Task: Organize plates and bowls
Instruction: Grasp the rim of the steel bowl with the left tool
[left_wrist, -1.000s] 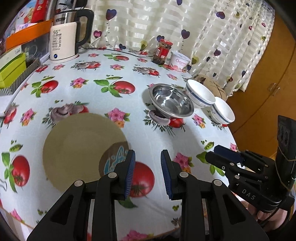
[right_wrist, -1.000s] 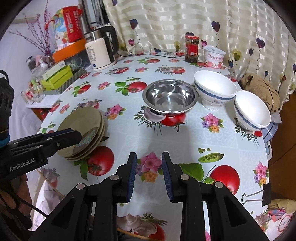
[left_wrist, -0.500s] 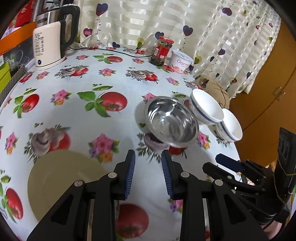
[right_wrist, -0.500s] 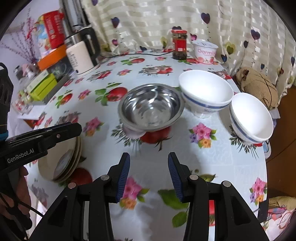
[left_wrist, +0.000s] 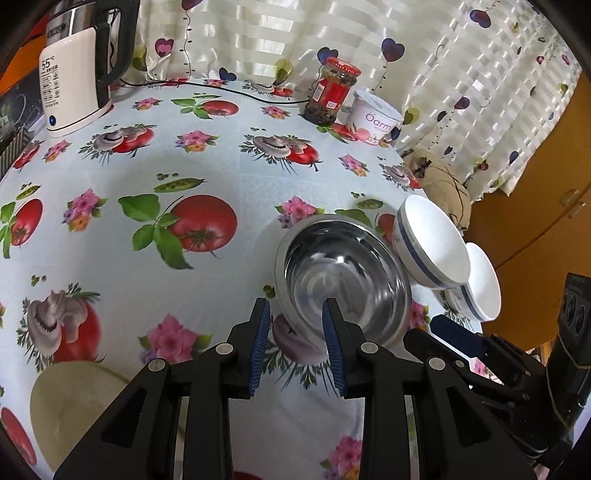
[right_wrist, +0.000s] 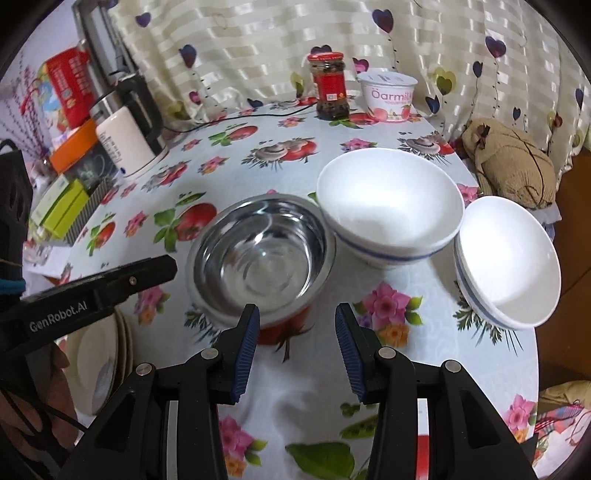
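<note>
A steel bowl (left_wrist: 347, 280) (right_wrist: 260, 254) stands mid-table. Two white bowls with a blue band sit right of it: a larger one (right_wrist: 388, 203) (left_wrist: 432, 243) and a smaller one (right_wrist: 508, 260) (left_wrist: 480, 284) near the table's right edge. A stack of tan plates (left_wrist: 74, 410) (right_wrist: 98, 365) lies at the near left. My left gripper (left_wrist: 295, 347) is open; its jaws straddle the steel bowl's near-left rim. My right gripper (right_wrist: 295, 343) is open and empty, just in front of the steel bowl, jaws wider apart.
A white kettle (left_wrist: 74, 77) (right_wrist: 125, 144) stands at the back left. A red-lidded jar (right_wrist: 330, 86) and a yogurt tub (right_wrist: 388, 96) stand at the back by the curtain. Boxes (right_wrist: 61, 203) sit off the left side. A brown cloth bundle (right_wrist: 513, 166) lies beyond the right edge.
Both grippers moved forward toward the bowls. My left gripper left the plates and reached the steel bowl's rim. My right gripper opened wider.
</note>
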